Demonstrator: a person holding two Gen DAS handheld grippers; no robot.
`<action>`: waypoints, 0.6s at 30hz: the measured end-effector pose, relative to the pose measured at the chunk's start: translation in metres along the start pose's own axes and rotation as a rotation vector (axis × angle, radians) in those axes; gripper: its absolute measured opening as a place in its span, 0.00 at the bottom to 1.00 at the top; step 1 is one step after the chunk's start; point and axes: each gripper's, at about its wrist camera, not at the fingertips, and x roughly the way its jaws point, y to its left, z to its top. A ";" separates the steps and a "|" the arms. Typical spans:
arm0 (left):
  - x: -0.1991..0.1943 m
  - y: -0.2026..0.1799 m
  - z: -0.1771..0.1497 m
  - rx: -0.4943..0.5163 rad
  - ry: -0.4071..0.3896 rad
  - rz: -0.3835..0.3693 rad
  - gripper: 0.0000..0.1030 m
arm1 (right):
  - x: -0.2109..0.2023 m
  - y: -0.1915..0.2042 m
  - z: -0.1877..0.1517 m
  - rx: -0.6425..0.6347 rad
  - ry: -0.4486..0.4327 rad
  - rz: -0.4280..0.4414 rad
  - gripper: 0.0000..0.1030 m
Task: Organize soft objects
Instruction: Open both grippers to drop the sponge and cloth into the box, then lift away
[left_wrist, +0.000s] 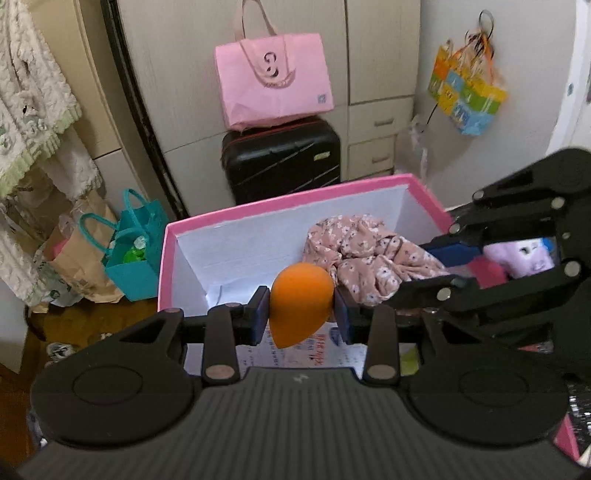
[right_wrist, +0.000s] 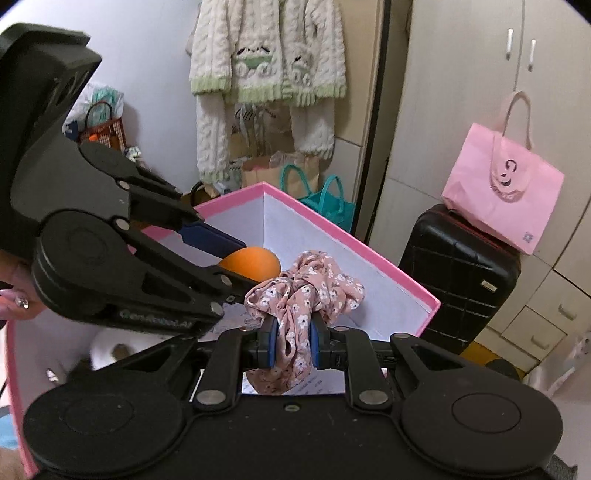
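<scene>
My left gripper (left_wrist: 301, 314) is shut on an orange teardrop sponge (left_wrist: 299, 306) and holds it over the open pink box (left_wrist: 288, 201) with white inner walls. My right gripper (right_wrist: 291, 341) is shut on a pink floral scrunchie (right_wrist: 306, 288) and holds it over the same box (right_wrist: 369, 245). In the left wrist view the scrunchie (left_wrist: 365, 254) hangs to the right of the sponge, with the right gripper (left_wrist: 443, 267) coming in from the right. In the right wrist view the left gripper comes in from the left, holding the sponge (right_wrist: 251, 264) just behind the scrunchie.
A black suitcase (left_wrist: 280, 162) with a pink tote bag (left_wrist: 273, 85) on top stands behind the box. Teal bags (left_wrist: 135, 251) and paper bags sit on the floor at left. A purple plush toy (left_wrist: 521, 256) lies at right. A knitted garment (right_wrist: 269, 62) hangs on the wall.
</scene>
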 end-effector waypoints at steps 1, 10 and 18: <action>0.003 -0.001 0.000 0.005 0.008 0.014 0.35 | 0.003 0.000 0.000 -0.012 0.006 0.000 0.21; 0.024 -0.001 0.007 0.016 0.052 0.118 0.38 | 0.023 0.004 0.006 -0.079 0.042 -0.056 0.25; -0.001 -0.006 0.001 0.093 -0.051 0.160 0.56 | 0.010 -0.010 0.000 0.004 0.005 -0.090 0.57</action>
